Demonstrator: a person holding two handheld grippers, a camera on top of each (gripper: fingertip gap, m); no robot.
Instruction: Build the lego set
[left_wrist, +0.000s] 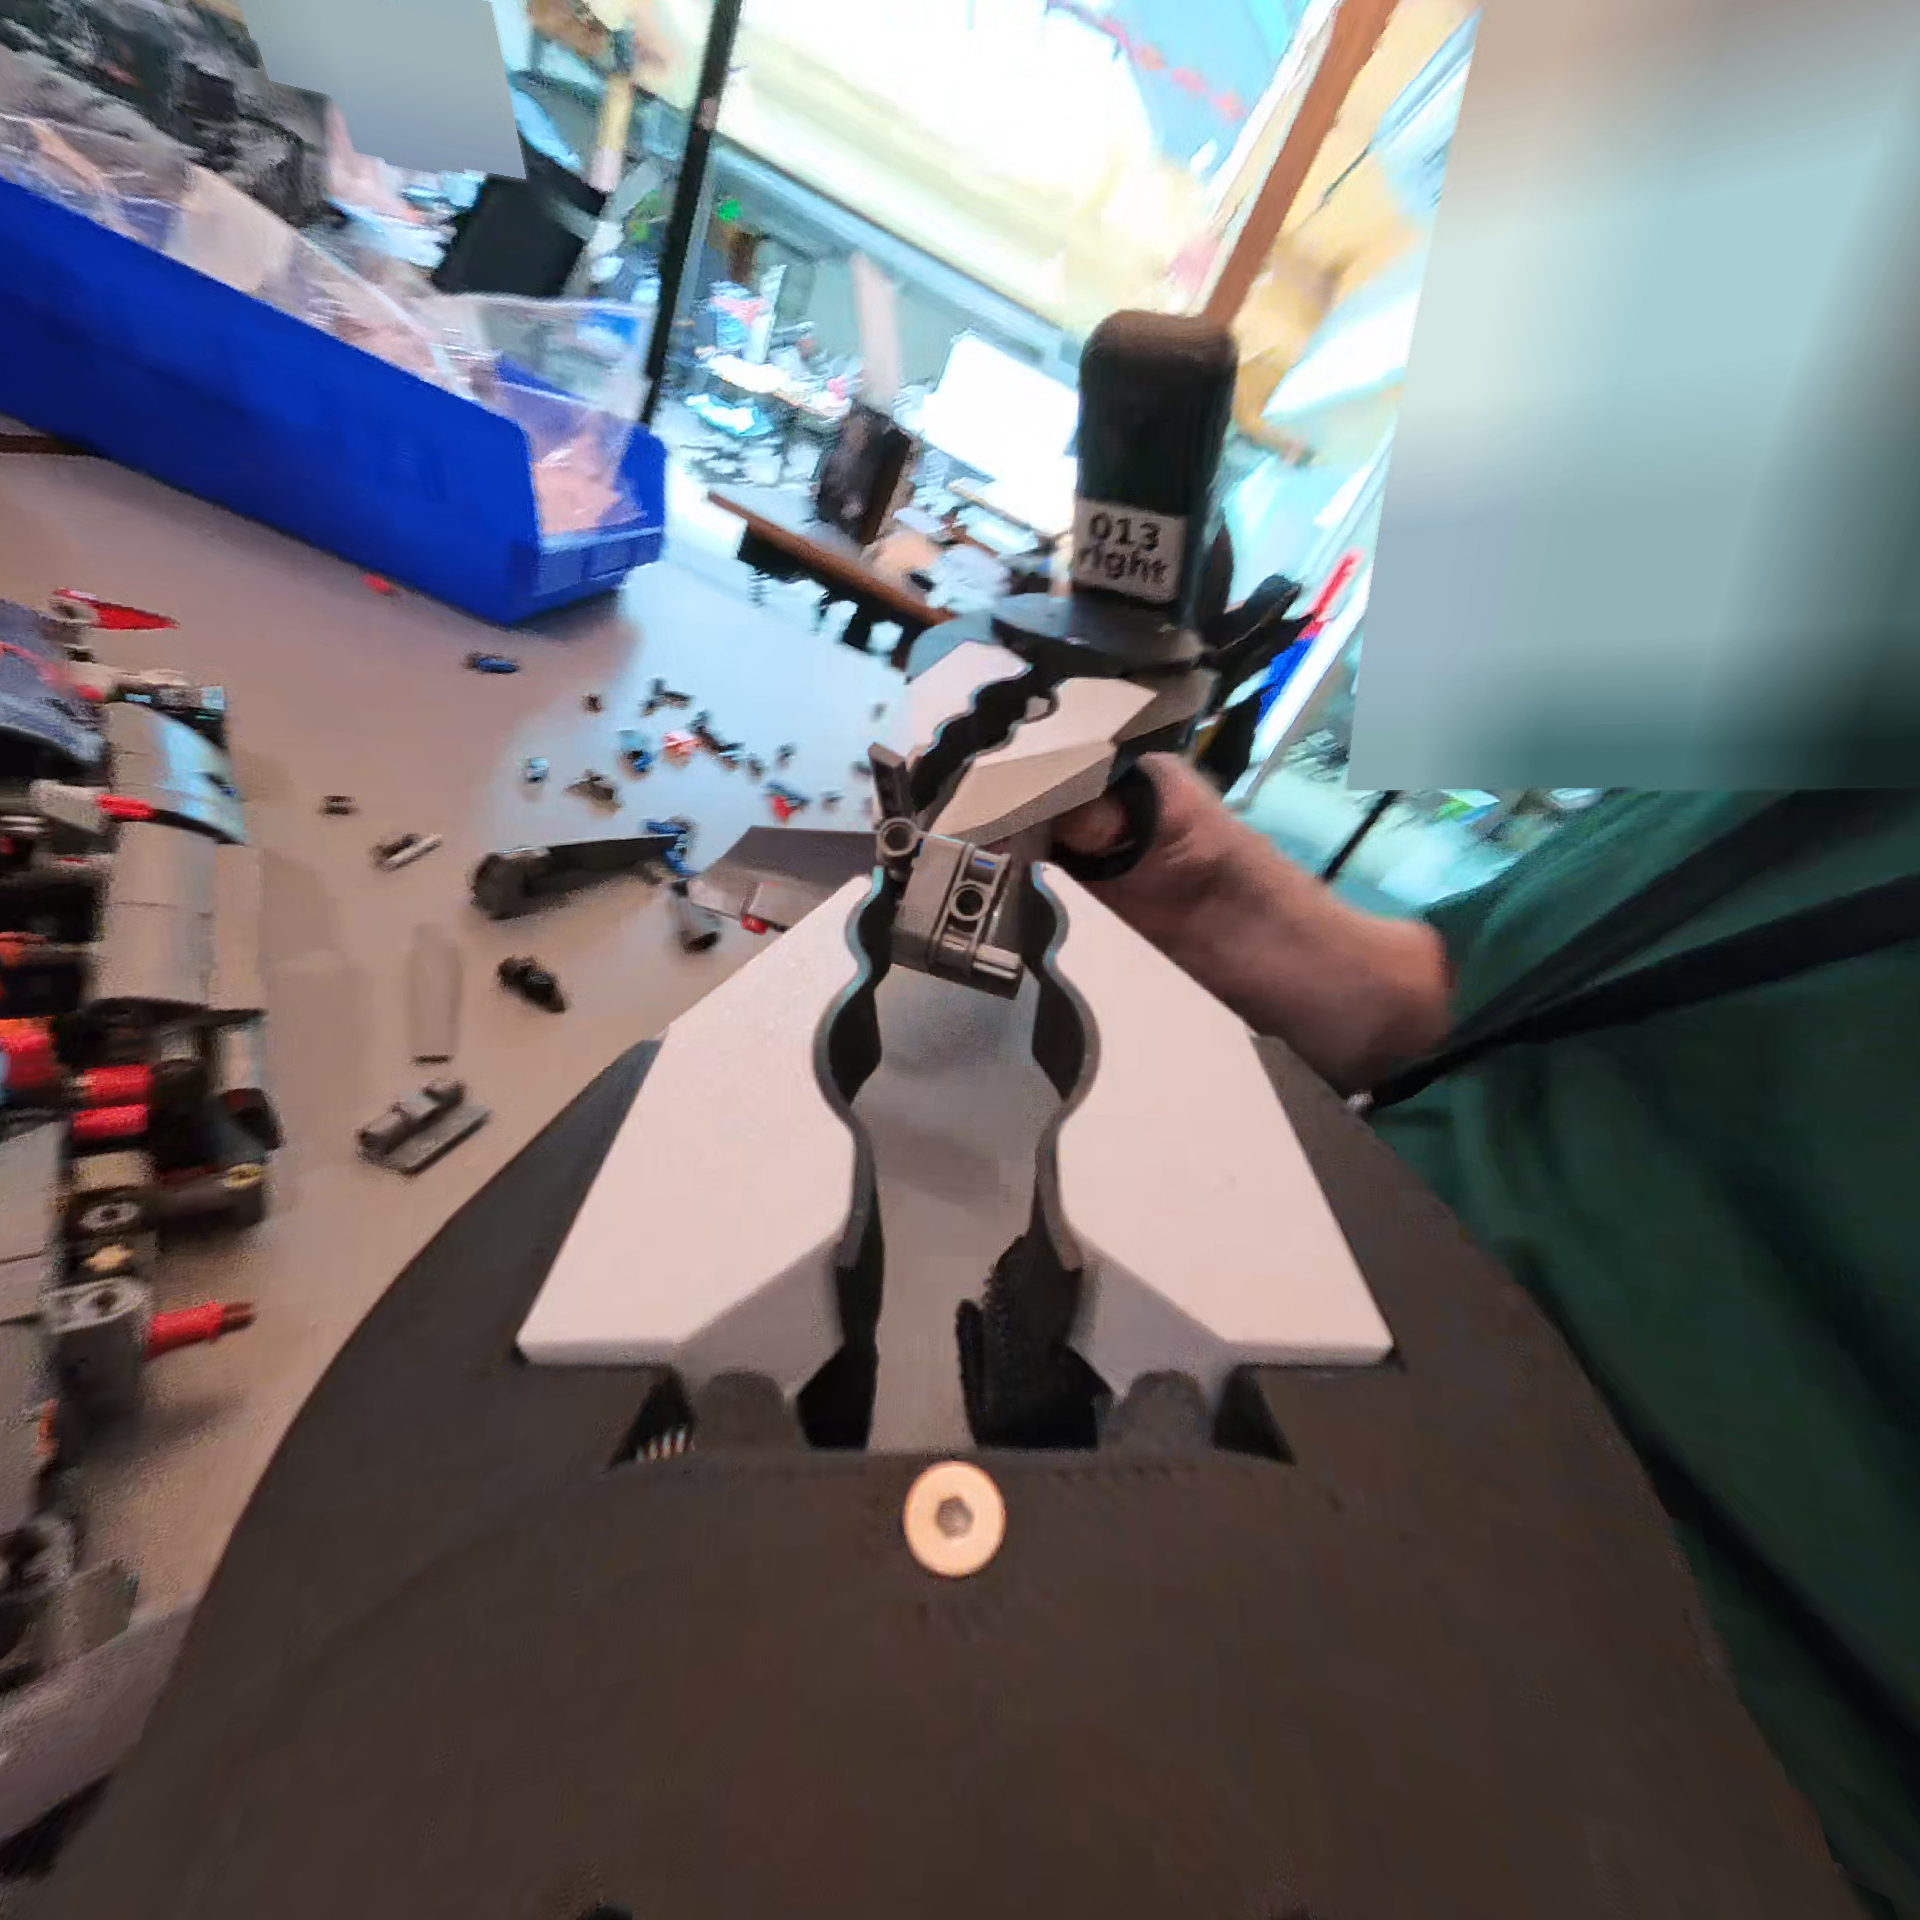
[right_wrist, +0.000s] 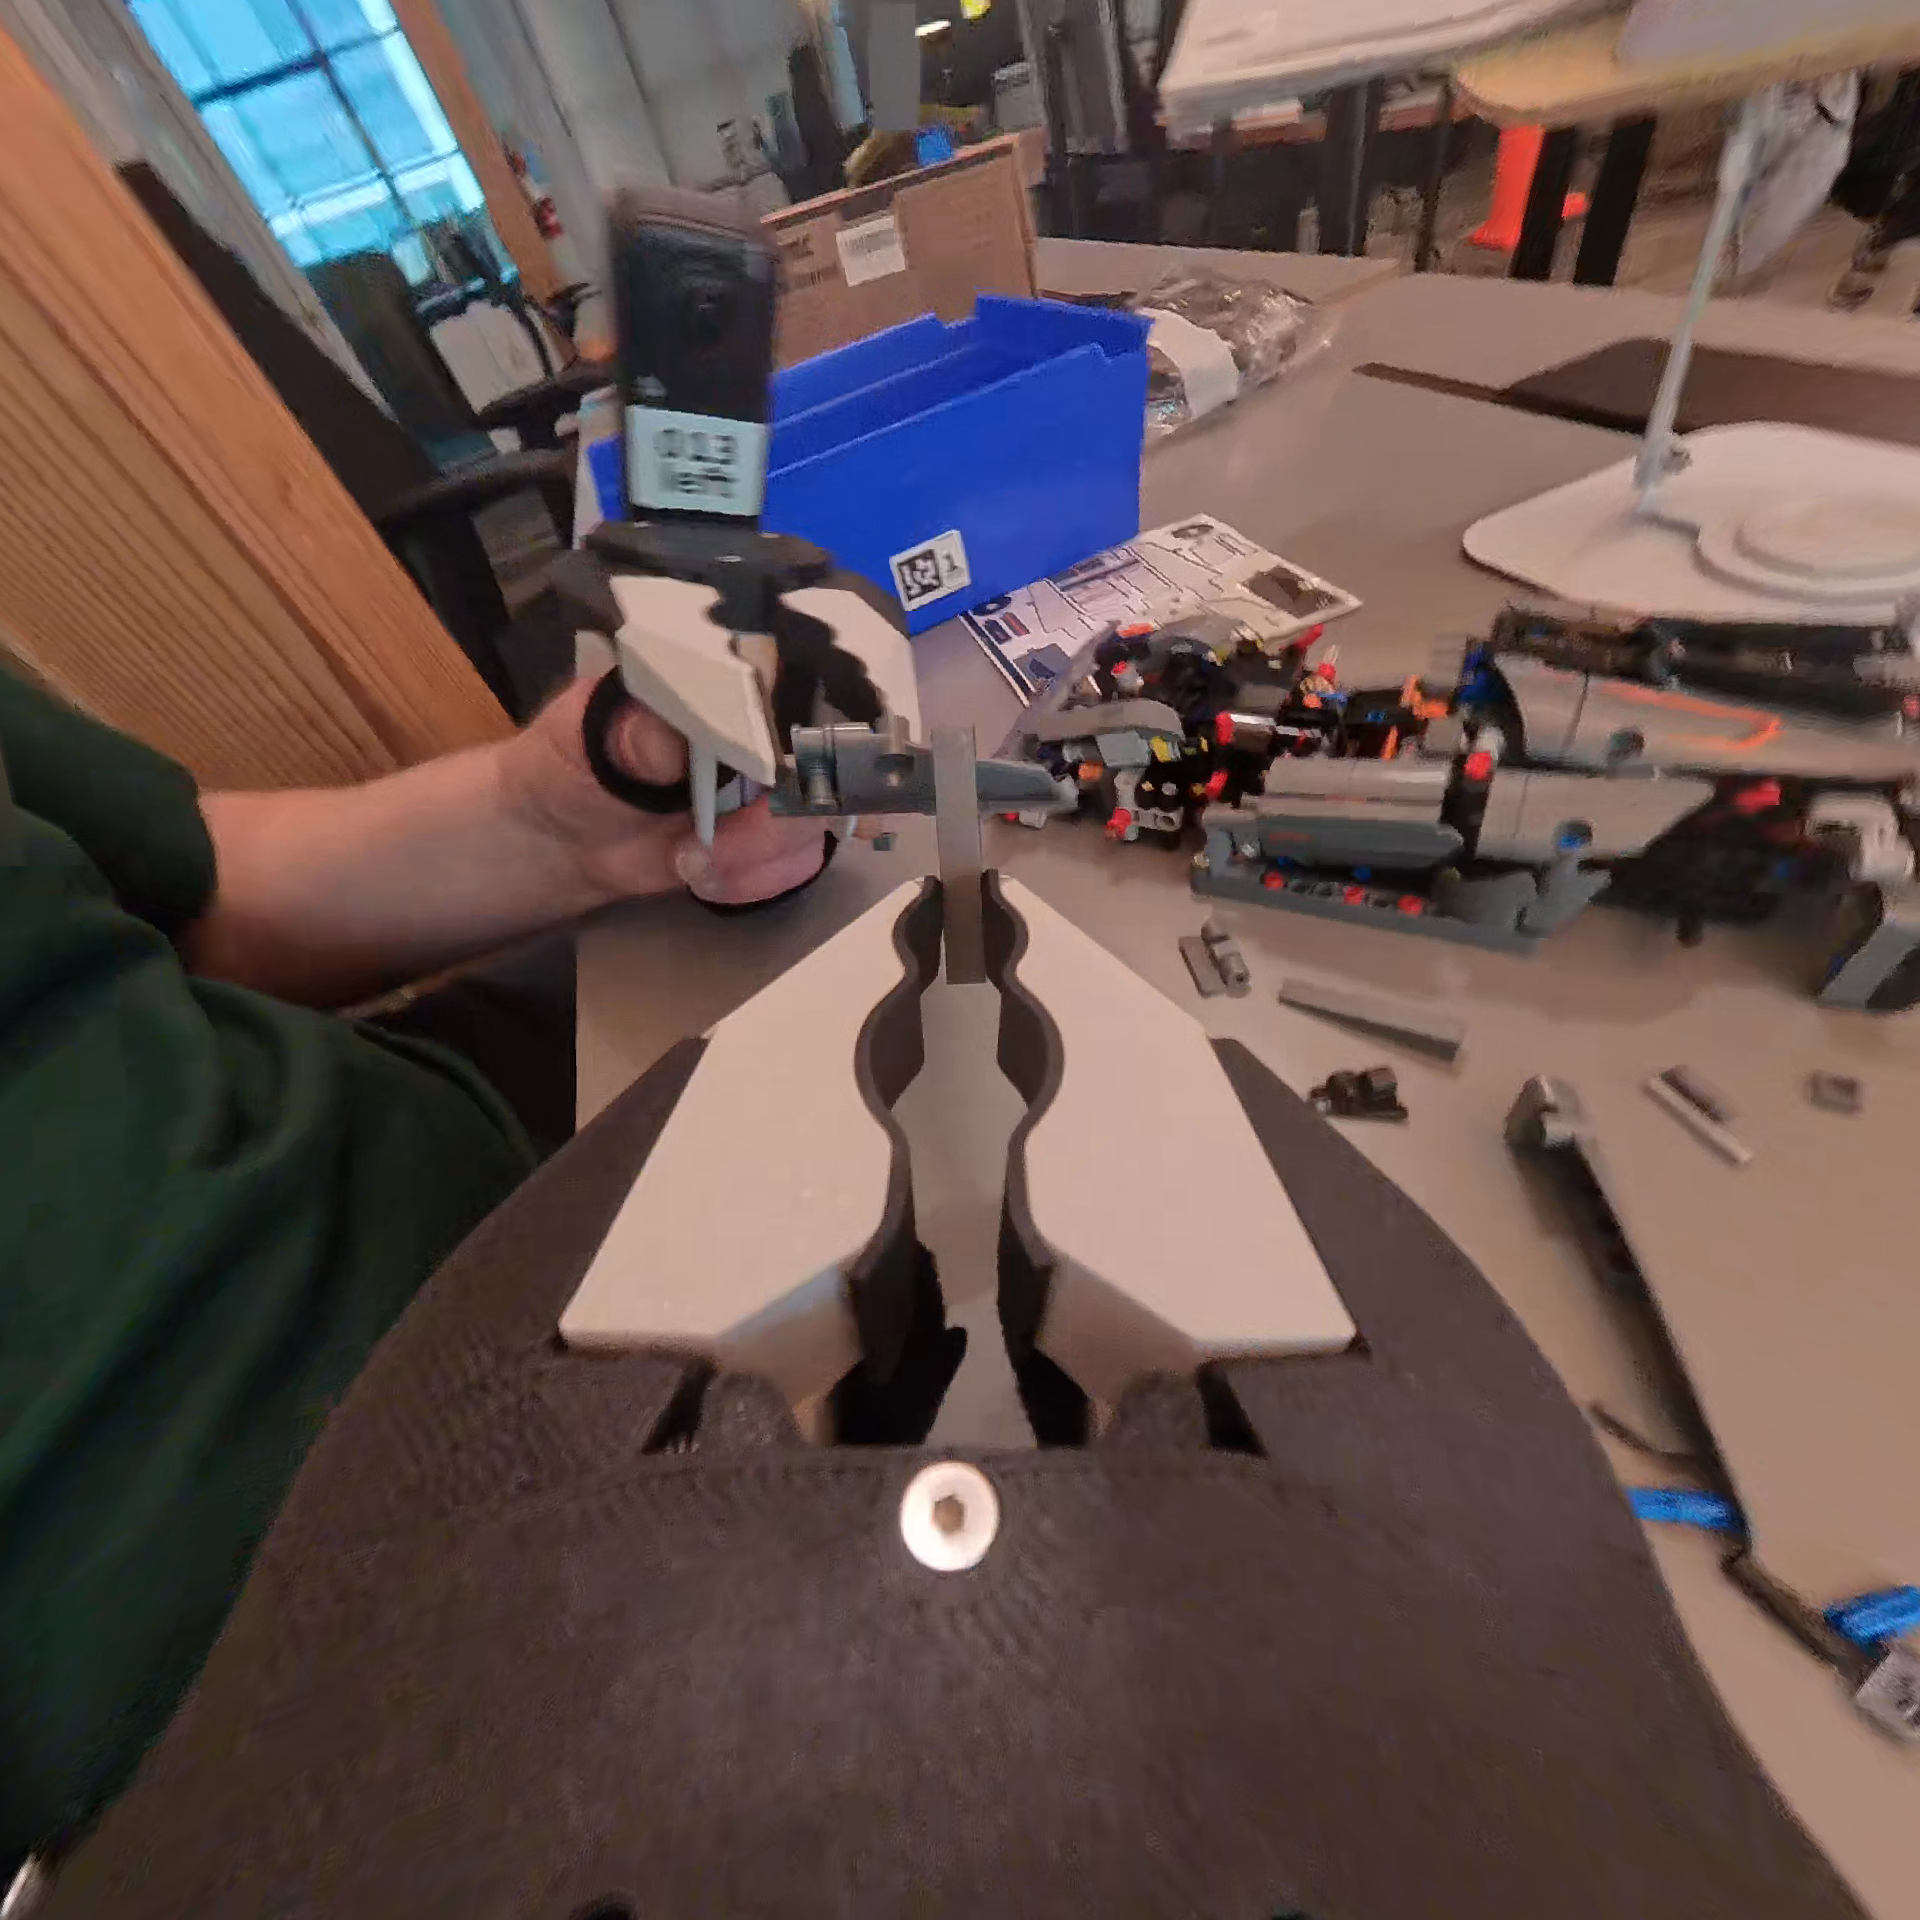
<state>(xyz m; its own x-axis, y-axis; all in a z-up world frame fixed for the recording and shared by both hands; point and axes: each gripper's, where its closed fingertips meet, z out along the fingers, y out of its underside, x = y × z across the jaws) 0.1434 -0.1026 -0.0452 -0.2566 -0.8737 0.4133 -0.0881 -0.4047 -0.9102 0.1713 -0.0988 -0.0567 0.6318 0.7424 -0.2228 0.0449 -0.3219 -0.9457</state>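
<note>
Behind the two grippers, a busy workshop falls away out of focus, with a blue bin (right_wrist: 966, 447) at the far side of the grey table (right_wrist: 1403, 499). Along that table lies the large half-built lego model (right_wrist: 1455, 769), grey with red and orange pins, its long axis running across the right wrist view; an instruction sheet (right_wrist: 1164, 592) sits just behind it, and loose pieces are scattered nearer the person.

Above the table, both tools meet in mid-air. The left gripper (left_wrist: 951, 914) is closed around a small grey sub-assembly (left_wrist: 961, 904), a connector block with pin holes, held near its fingertips. The right gripper (right_wrist: 961, 925) is nipped onto a thin flat grey plate (right_wrist: 958, 831) that stands upright out of its tips. In the right wrist view the sub-assembly's long axis lies crosswise, level with the plate's upper end and touching or just short of it; blur makes contact hard to judge. The coming move probably turns on that right angle: the plate must be pushed straight onto the sub-assembly, which the left side braces.
</note>
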